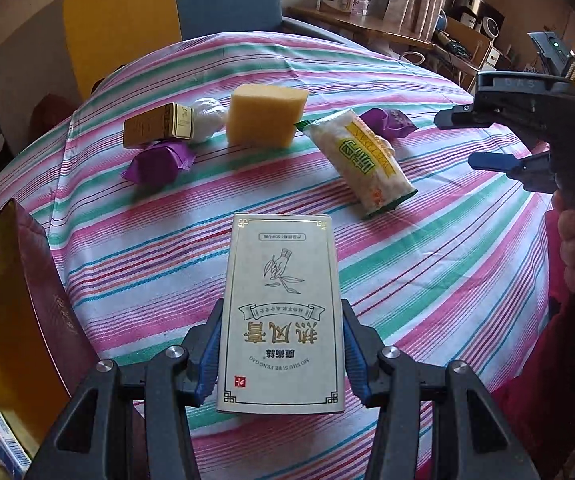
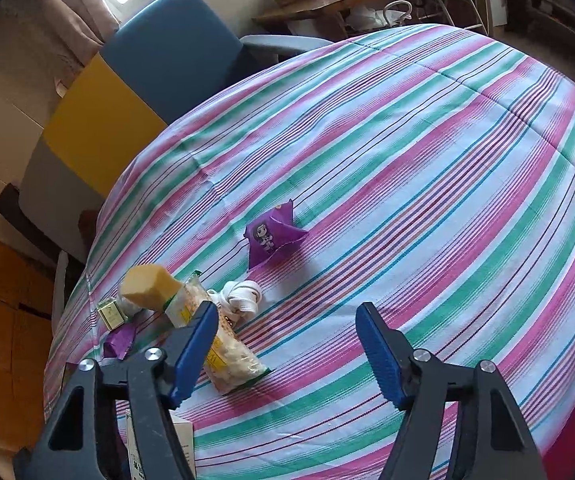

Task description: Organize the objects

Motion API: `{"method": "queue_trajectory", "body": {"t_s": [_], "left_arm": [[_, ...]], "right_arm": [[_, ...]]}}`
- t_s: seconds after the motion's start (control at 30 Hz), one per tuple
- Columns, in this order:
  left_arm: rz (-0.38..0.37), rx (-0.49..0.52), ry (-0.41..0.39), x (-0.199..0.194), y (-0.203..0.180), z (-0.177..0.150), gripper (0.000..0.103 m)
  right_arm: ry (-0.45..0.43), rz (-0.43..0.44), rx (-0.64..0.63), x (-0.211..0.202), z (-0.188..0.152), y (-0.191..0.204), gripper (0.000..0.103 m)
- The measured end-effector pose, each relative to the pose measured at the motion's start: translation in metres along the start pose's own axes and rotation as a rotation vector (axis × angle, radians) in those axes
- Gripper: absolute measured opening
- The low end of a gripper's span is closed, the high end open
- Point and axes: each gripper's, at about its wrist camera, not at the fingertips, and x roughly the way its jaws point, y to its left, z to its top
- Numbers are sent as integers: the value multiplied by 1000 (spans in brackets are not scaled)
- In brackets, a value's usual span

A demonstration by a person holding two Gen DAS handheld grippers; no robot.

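While the white box [image 1: 281, 316] sits clamped between the left gripper [image 1: 282, 354] fingers above the striped surface [image 1: 427, 280], the right gripper [image 2: 285, 346] hangs released nearby. Next, probably, carry it left into the gold-lined case [image 1: 3, 300], seemingly the container.

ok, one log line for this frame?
left hand-held gripper: shut on white box | right hand-held gripper: open, empty | sponge, snack pack: on striped cloth
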Motion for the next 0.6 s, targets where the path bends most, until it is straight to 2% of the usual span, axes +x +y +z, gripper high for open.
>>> {"method": "queue_trajectory", "body": {"t_s": [0.1, 0.27, 0.47, 0.6], "left_arm": [[-7, -7, -1, -1, 2, -2, 52], [-10, -21, -4, -1, 2, -3, 52], [-38, -68, 20, 5, 9, -5, 52], [-44, -78, 28, 7, 10, -7, 52]], "right_arm": [[35, -3, -54, 4, 3, 8, 62], [58, -94, -231, 18, 27, 31, 63], [145, -189, -308, 63, 61, 41, 63], [191, -214, -343, 89, 70, 49, 63]]}}
